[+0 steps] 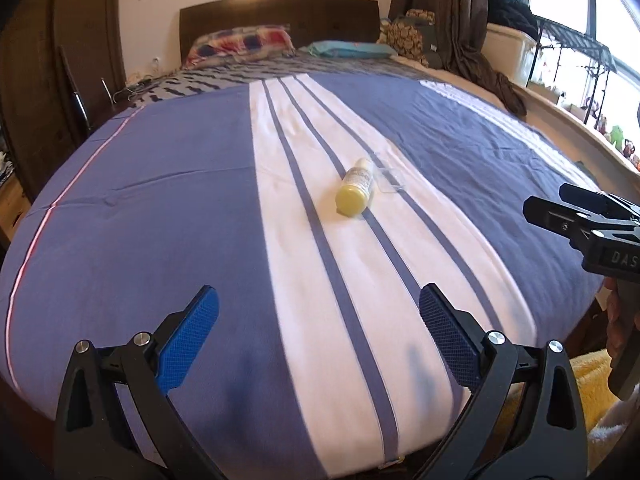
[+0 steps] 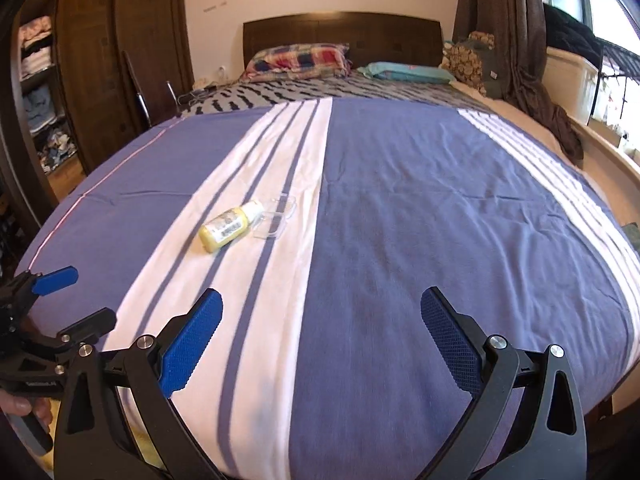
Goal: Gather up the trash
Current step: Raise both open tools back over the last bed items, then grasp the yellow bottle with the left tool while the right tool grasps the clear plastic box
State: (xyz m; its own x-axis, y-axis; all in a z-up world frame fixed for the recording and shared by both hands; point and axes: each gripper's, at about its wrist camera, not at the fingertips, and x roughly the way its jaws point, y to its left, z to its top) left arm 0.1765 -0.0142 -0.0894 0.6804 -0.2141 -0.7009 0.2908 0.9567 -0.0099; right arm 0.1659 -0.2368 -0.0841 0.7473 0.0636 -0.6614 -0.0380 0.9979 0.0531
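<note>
Both the left gripper [image 1: 318, 320] and right gripper [image 2: 322, 322] are hovering wide apart, empty, near the bed's [image 1: 160, 200] foot; the yellow bottle [image 1: 355, 192] is lying farther ahead.

The print on the yellow bottle's label [image 2: 227, 226] is too small to read. The right tongs [image 1: 576, 220] are cut off by the left view's edge, their fingertips unseen.

Bright daylight from the blown-out window [image 1: 608, 8] at right — heavy fisheye bending, dark corners, slight blur.
</note>
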